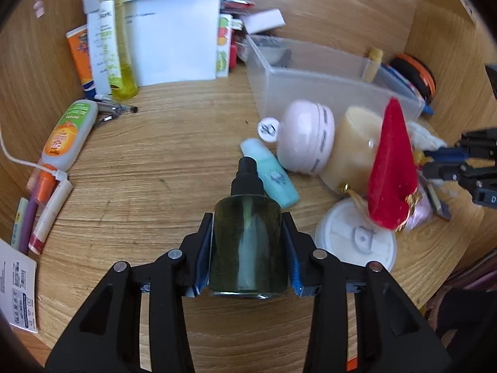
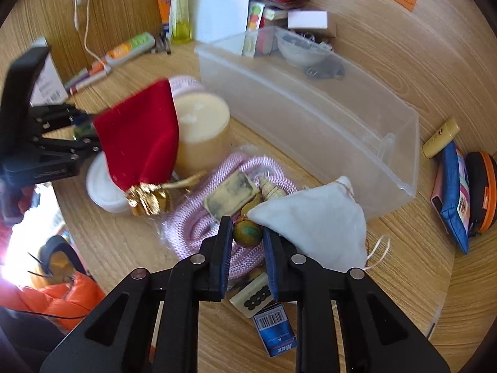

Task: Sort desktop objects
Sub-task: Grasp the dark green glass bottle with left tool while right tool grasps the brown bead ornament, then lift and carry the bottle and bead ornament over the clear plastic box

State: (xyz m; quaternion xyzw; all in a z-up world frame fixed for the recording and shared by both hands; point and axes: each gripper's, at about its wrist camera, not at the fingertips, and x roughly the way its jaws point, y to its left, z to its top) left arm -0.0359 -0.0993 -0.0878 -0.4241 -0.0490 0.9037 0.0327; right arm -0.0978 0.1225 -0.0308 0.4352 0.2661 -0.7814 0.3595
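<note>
Two wrist views share one cluttered wooden desk (image 1: 161,168). From the left wrist, the left gripper (image 1: 247,227) clamps a dark green glass spray bottle (image 1: 248,248) by its round body, black nozzle pointing forward; the bottle's base is cut off behind the pads. Beyond it lie a pale blue tube (image 1: 270,174), a pink round case (image 1: 306,136) and a red velvet pouch (image 1: 389,171) that hides part of a cream jar (image 1: 351,149). From the right wrist, the right gripper (image 2: 247,227) has its jaws narrowed almost together about a small greenish ball (image 2: 247,233); whether the pads press it is hard to tell. Only this view shows the pink braided rope (image 2: 214,217), a white cloth bag (image 2: 323,220) and the inside of the clear plastic bin (image 2: 310,105).
</note>
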